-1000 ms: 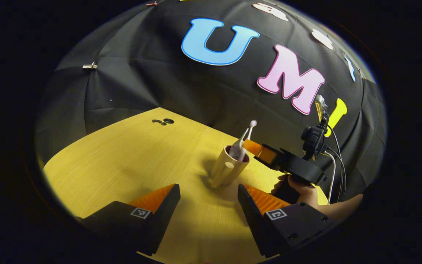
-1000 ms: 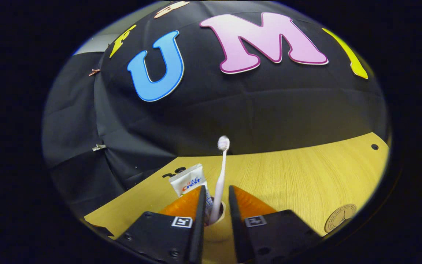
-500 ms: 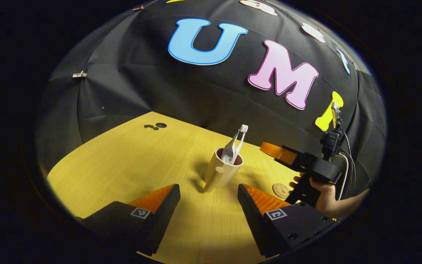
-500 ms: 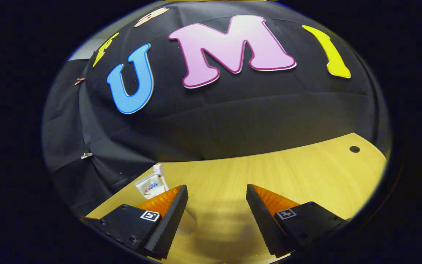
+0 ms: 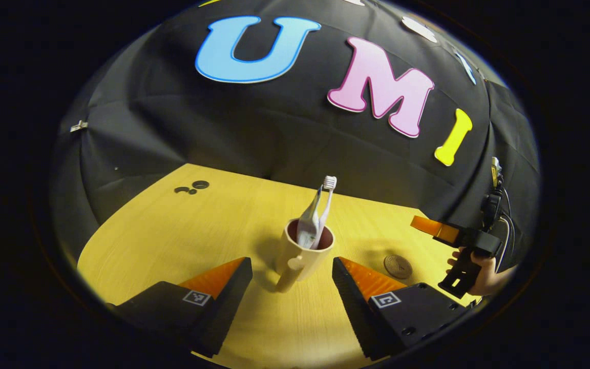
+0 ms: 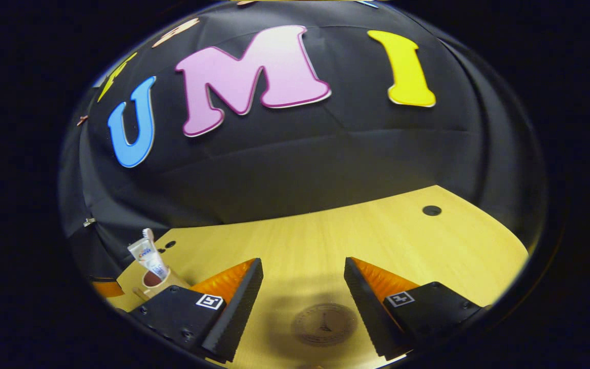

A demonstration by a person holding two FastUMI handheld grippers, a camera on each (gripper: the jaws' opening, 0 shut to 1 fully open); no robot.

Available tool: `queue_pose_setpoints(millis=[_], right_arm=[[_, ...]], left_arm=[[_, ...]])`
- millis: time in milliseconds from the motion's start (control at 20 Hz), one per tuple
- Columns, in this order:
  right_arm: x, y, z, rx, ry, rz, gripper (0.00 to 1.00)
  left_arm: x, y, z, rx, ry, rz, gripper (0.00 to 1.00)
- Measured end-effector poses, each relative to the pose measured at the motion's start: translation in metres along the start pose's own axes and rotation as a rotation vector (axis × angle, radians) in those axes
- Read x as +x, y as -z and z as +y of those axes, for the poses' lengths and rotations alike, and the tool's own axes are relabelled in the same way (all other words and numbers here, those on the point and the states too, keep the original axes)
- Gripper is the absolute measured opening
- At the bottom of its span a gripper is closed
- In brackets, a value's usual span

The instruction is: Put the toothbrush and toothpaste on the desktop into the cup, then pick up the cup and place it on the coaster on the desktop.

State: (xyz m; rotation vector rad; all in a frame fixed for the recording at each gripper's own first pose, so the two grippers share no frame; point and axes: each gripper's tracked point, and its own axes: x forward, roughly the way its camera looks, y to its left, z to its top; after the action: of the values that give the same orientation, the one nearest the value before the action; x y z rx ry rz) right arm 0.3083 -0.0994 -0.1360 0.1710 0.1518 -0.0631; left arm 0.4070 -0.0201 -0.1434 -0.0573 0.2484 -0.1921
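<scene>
Left gripper view: left gripper has its fingers wide apart, holding nothing, hovering low over the wooden desktop. Finger pads are ribbed and wedge-shaped, set on blocky bodies with small square markers. The cup, a smooth beige mug with a dark inside and a stubby handle facing the camera, stands upright just ahead, in line with the gap between the fingers, not touched by either. A white toothbrush leans in it bristles up, beside a flattened toothpaste tube. The coaster, a flat round brown disc with an embossed face, lies on the desktop right of the cup, near the right finger's tip. Farther right, the right gripper is held up in a hand; how far open it is cannot be told from here.

Right gripper view: right gripper fingers spread wide, empty. The coaster lies directly below the gap, between the fingers, untouched. The cup with toothpaste and toothbrush sits well off to the left, behind the left finger's body. Desktop has pale wood grain.
</scene>
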Motion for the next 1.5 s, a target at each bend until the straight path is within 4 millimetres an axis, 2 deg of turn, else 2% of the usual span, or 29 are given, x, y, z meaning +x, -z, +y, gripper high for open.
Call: queue_pose_setpoints(millis=[150,350,650,700,750,800,850,900,950,1050,1150,1200,1250,1300,1500], right_arm=[[-0.008,0.010,-0.046,0.032,0.076,0.035,0.98],[-0.027,0.017,-0.105,0.038,0.166,0.047,0.98],[-0.073,0.053,-0.182,0.058,0.270,0.139,0.98],[-0.082,0.058,-0.192,0.074,0.290,0.145,0.98],[-0.089,0.062,-0.201,0.091,0.309,0.152,0.98],[-0.096,0.067,-0.208,0.105,0.329,0.157,0.98],[-0.100,0.071,-0.215,0.114,0.346,0.163,0.98],[-0.104,0.075,-0.220,0.122,0.359,0.174,0.98],[-0.108,0.079,-0.223,0.127,0.366,0.180,0.98],[-0.111,0.083,-0.224,0.127,0.373,0.189,0.98],[-0.113,0.083,-0.222,0.124,0.369,0.195,0.98],[-0.113,0.082,-0.222,0.124,0.368,0.194,0.98],[-0.113,0.080,-0.222,0.129,0.367,0.191,0.98],[-0.113,0.079,-0.220,0.136,0.366,0.189,0.98],[-0.116,0.079,-0.216,0.143,0.357,0.192,0.98]], left_arm=[[0.027,0.011,-0.004,0.021,0.027,0.068,0.97],[0.045,0.032,-0.004,0.114,0.028,0.178,0.96],[0.063,0.042,-0.003,0.136,0.051,0.314,0.80],[0.067,0.041,-0.002,0.145,0.047,0.332,0.74],[0.068,0.040,-0.002,0.153,0.047,0.354,0.77],[0.070,0.039,-0.003,0.156,0.051,0.374,0.68],[0.070,0.041,-0.002,0.162,0.048,0.390,0.48],[0.070,0.042,-0.003,0.172,0.045,0.408,0.53],[0.069,0.043,-0.004,0.186,0.043,0.421,0.52],[0.070,0.044,-0.005,0.199,0.023,0.425,0.44],[0.070,0.044,-0.008,0.191,0.012,0.425,0.32],[0.070,0.044,-0.010,0.194,0.007,0.426,0.36],[0.069,0.045,-0.009,0.202,0.003,0.426,0.26],[0.069,0.045,-0.009,0.208,0.000,0.424,0.27],[0.069,0.043,-0.012,0.189,-0.023,0.407,0.20]])
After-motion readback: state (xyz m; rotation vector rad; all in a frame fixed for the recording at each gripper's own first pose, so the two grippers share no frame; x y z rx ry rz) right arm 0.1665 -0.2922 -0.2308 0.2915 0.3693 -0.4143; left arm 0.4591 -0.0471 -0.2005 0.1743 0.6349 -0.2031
